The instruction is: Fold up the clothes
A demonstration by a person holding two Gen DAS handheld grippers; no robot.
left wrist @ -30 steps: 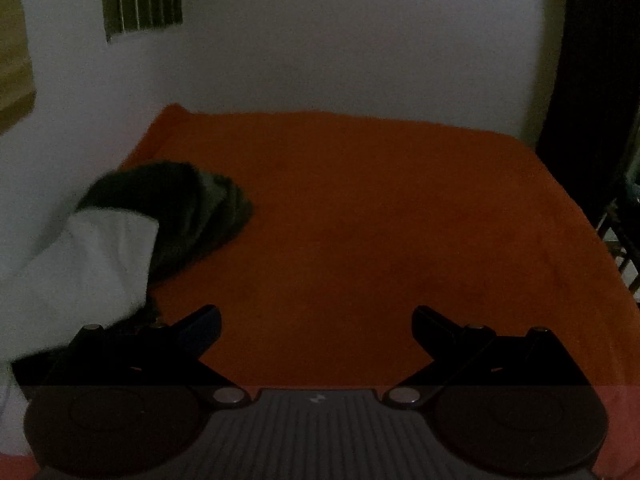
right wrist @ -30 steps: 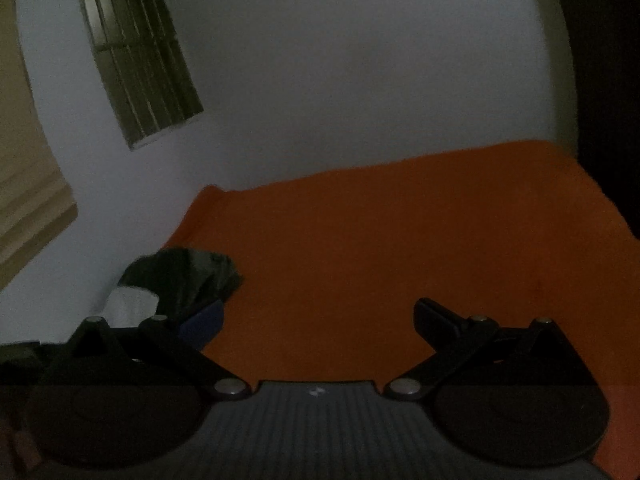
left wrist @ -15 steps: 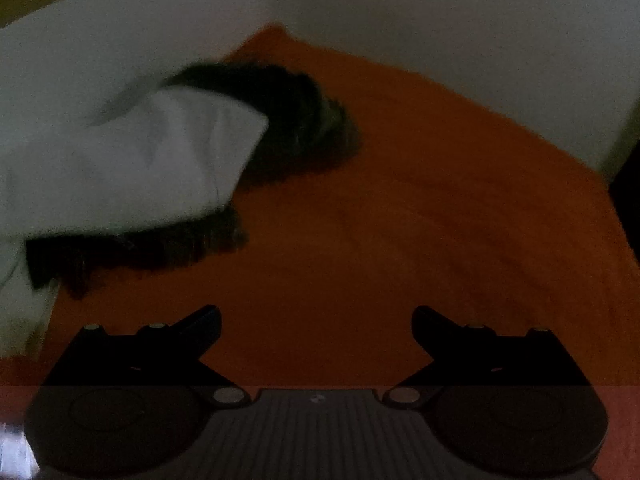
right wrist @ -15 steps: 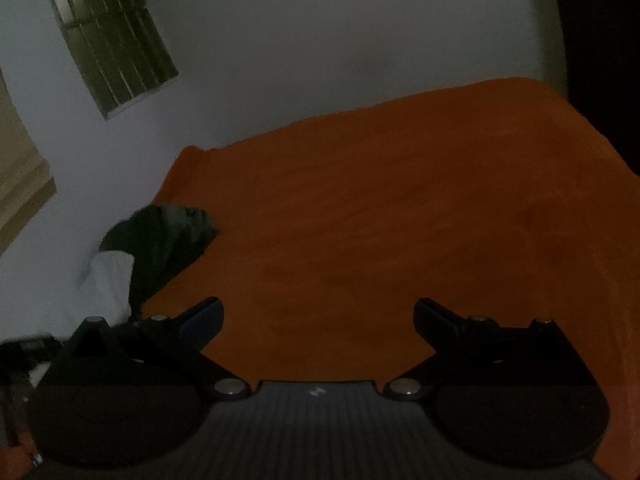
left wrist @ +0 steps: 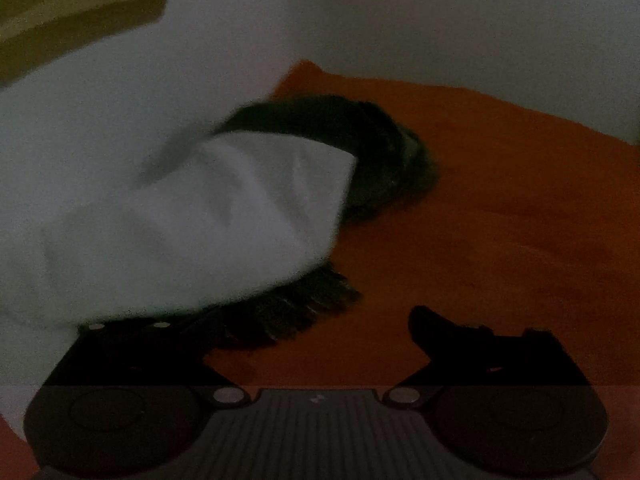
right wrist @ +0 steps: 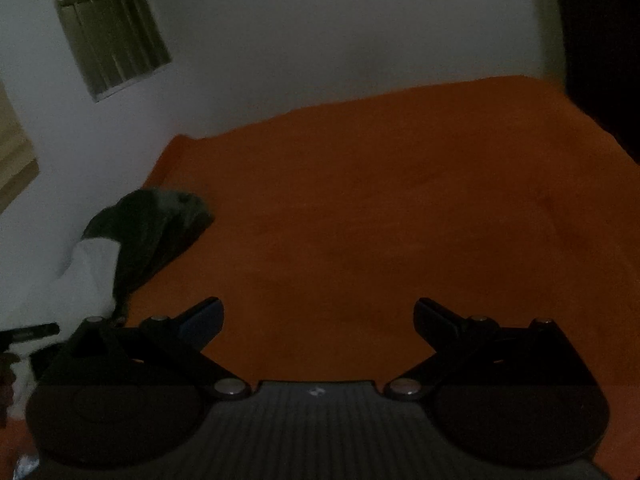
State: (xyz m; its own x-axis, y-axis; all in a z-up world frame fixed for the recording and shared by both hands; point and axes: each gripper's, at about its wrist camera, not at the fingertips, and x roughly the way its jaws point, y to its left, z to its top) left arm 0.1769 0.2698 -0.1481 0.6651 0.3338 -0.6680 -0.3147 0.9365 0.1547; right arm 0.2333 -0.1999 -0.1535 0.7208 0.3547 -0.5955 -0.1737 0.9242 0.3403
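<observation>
Left wrist: white garment (left wrist: 208, 216) (dark one (left wrist: 360, 152) behind)

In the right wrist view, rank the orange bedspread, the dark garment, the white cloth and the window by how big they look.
1. Orange bedspread, clearly largest.
2. Window.
3. Dark garment, looks much like the window, so unsure.
4. White cloth, partly hidden behind the claw, so unsure.

A dim home bedroom: orange-covered bed (right wrist: 400, 208) against white wall (right wrist: 320, 40), barred window (right wrist: 112, 32)
</observation>
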